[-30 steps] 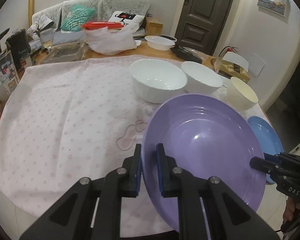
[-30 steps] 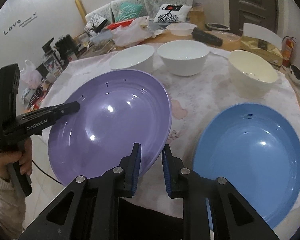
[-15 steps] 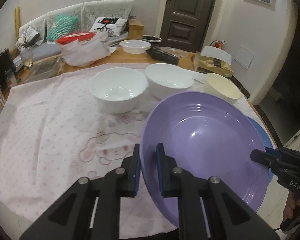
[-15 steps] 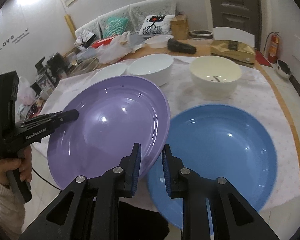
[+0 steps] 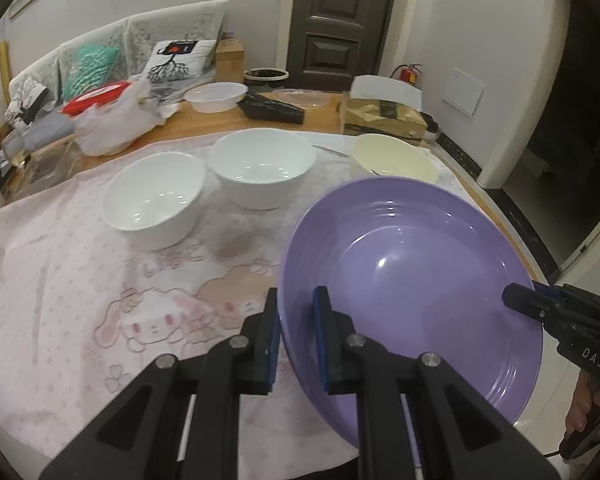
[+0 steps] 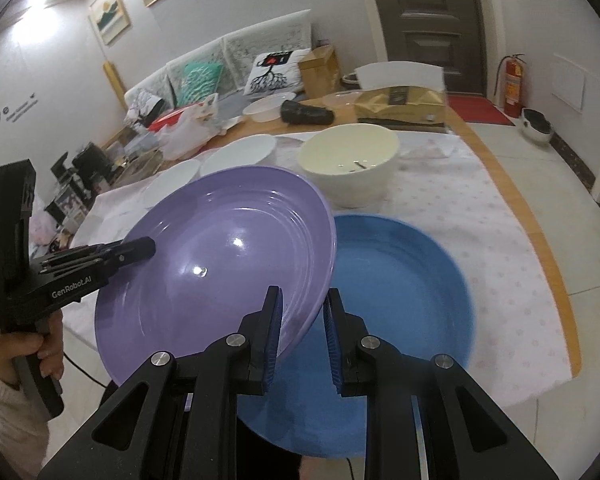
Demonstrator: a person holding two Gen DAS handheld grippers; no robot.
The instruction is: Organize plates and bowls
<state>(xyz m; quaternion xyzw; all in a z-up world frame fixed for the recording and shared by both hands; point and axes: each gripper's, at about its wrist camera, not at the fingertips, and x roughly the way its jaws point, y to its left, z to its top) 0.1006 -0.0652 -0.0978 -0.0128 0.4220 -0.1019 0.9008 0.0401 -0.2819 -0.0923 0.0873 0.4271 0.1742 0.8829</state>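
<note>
A large purple plate [image 5: 412, 280] hangs tilted above the table, held at opposite rims. My left gripper [image 5: 297, 312] is shut on its left rim, and my right gripper [image 6: 303, 312] is shut on its right rim. In the right wrist view the purple plate [image 6: 220, 256] overlaps the left edge of a blue plate [image 6: 400, 280] that lies flat on the cloth. The left wrist view hides the blue plate behind the purple one. Two white bowls [image 5: 156, 196] [image 5: 262, 164] and a cream bowl [image 5: 396, 156] stand in a row behind.
A pink patterned cloth [image 5: 60, 280] covers the wooden table [image 6: 508, 184]. At the far end lie a plastic bag [image 5: 112, 128], a white container [image 5: 216, 96], a dark pouch [image 5: 270, 110] and a brown box [image 5: 384, 118]. The table's right edge runs close to the blue plate.
Both grippers have carried the purple plate to the right across the table. It now reaches over the blue plate's left edge, and the bowls have slid leftward in both views.
</note>
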